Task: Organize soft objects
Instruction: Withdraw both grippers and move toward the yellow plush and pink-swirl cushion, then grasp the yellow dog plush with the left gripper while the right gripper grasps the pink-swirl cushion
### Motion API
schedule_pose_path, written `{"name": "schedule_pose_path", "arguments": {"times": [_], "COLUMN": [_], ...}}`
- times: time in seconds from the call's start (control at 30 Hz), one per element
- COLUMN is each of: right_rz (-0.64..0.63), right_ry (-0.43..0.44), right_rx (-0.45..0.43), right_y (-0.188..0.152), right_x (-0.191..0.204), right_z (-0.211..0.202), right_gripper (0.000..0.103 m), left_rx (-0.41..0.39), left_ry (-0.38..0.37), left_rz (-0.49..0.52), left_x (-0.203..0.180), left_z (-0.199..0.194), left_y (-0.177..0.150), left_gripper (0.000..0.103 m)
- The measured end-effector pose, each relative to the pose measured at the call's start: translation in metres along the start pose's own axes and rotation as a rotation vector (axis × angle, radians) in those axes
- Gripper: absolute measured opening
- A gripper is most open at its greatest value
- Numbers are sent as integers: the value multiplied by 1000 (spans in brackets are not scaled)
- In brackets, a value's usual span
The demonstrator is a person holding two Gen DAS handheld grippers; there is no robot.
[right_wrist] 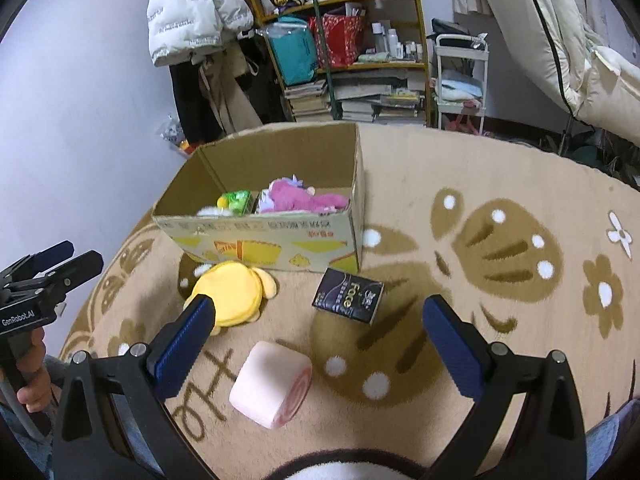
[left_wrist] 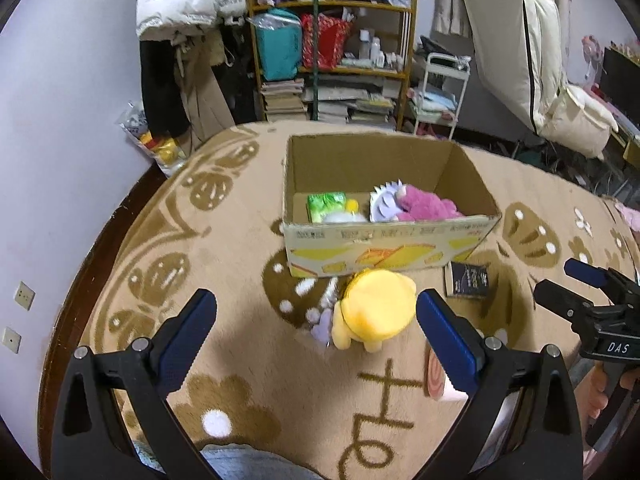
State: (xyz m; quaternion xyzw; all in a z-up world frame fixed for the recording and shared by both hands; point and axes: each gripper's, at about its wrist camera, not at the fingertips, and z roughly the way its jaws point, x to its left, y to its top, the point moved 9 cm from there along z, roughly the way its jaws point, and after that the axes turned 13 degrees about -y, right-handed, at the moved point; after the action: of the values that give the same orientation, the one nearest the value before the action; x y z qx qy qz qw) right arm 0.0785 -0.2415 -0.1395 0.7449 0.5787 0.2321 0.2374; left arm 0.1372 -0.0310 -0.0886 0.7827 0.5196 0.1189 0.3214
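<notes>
An open cardboard box (left_wrist: pixel 384 240) (right_wrist: pixel 264 236) stands on the rug, holding a pink plush (left_wrist: pixel 424 208) (right_wrist: pixel 296 200) and a green packet (left_wrist: pixel 326 206) (right_wrist: pixel 236 202). A yellow plush (left_wrist: pixel 374 308) (right_wrist: pixel 232 292) lies just in front of the box. My left gripper (left_wrist: pixel 316 320) is open, with the yellow plush a little beyond its fingertips. A pink roll-shaped soft toy (right_wrist: pixel 272 384) (left_wrist: pixel 438 380) lies on the rug between the fingers of my open right gripper (right_wrist: pixel 318 322). A dark box marked "face" (right_wrist: pixel 348 295) (left_wrist: pixel 468 280) sits right of the plush.
A patterned beige rug (right_wrist: pixel 500 184) covers the floor. Behind the box stand a cluttered shelf (left_wrist: pixel 332 52) with books, hanging coats (left_wrist: pixel 180 40) and a white trolley (left_wrist: pixel 440 88). A bag (left_wrist: pixel 160 148) of items leans on the left wall. A hand holds each gripper's handle.
</notes>
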Motion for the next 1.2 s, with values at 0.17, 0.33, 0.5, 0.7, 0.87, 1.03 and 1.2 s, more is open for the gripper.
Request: {"name": "schedule_pose_path", "arguments": {"times": [0.17, 0.33, 0.5, 0.7, 0.87, 1.03, 1.2], "right_rz": [-36, -67, -54, -49, -45, -53, -68], "right_ry": [-9, -11, 3, 24, 70, 112, 142], "right_rx": [43, 95, 158, 238, 285, 333, 373], "right_y": [-9, -19, -28, -40, -47, -53, -60], "right_x": [7, 11, 9, 9, 16, 24, 34], "right_z": [10, 19, 30, 46, 54, 64, 73], "right_gripper": [103, 103, 103, 103, 103, 96, 95], "left_rx": [54, 91, 122, 173, 191, 210, 259], "left_ry": [2, -8, -66, -83, -154, -220, -250], "left_rz": [1, 12, 25, 28, 36, 57, 56], "left_x": [1, -1, -9, -11, -23, -38, -45], "left_z": [16, 29, 43, 64, 77, 88, 103], "left_y": [-6, -11, -13, -14, -13, -14, -20], "left_gripper": [99, 99, 99, 99, 99, 99, 99]}}
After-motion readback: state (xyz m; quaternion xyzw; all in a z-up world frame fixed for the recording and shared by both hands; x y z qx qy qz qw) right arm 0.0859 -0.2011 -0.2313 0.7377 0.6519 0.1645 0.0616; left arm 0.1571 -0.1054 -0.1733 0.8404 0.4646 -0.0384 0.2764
